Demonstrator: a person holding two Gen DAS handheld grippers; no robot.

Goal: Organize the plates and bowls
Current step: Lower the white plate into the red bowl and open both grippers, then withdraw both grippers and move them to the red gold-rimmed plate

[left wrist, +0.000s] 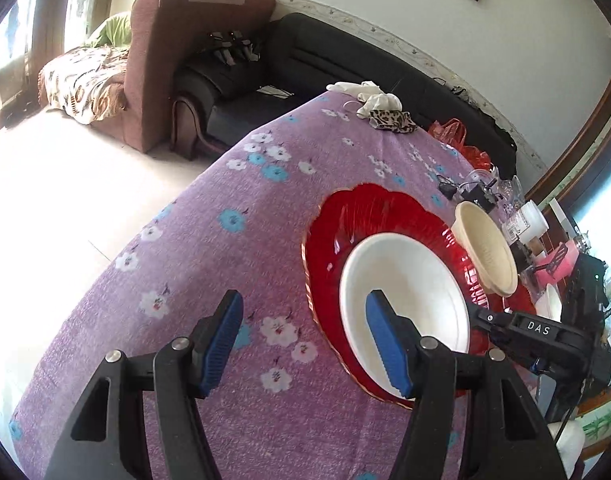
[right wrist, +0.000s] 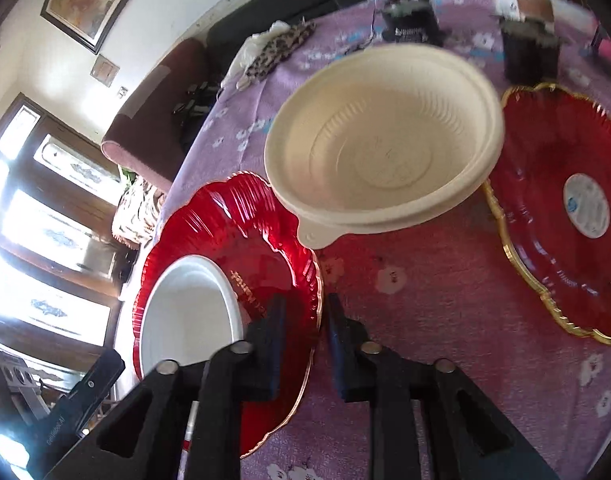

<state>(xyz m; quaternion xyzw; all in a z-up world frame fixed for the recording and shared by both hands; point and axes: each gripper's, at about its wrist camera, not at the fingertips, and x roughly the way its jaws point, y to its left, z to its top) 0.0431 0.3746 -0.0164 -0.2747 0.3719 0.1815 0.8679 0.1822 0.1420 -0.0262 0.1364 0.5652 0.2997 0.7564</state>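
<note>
A white bowl (left wrist: pixel 405 296) sits in a red scalloped plate (left wrist: pixel 353 216) on the purple flowered tablecloth. My left gripper (left wrist: pixel 305 340) is open, its right finger over the white bowl. A cream bowl (right wrist: pixel 385 140) hangs tilted above the cloth between two red plates; its rim tab points toward my right gripper (right wrist: pixel 303 332), whose jaws stand narrowly apart with nothing visibly between them. The cream bowl also shows in the left wrist view (left wrist: pixel 485 248). In the right wrist view the white bowl (right wrist: pixel 189 320) sits in the left red plate (right wrist: pixel 233 232). A second red plate (right wrist: pixel 565 208) with a gold rim lies at right.
A leopard-print cloth and white gloves (left wrist: pixel 381 112) lie at the table's far edge. Black adapters (right wrist: pixel 409 24), jars and clutter (left wrist: pixel 525 224) crowd the far right. Sofas (left wrist: pixel 225 72) stand beyond the table. The tablecloth (left wrist: pixel 225 260) drops off at left.
</note>
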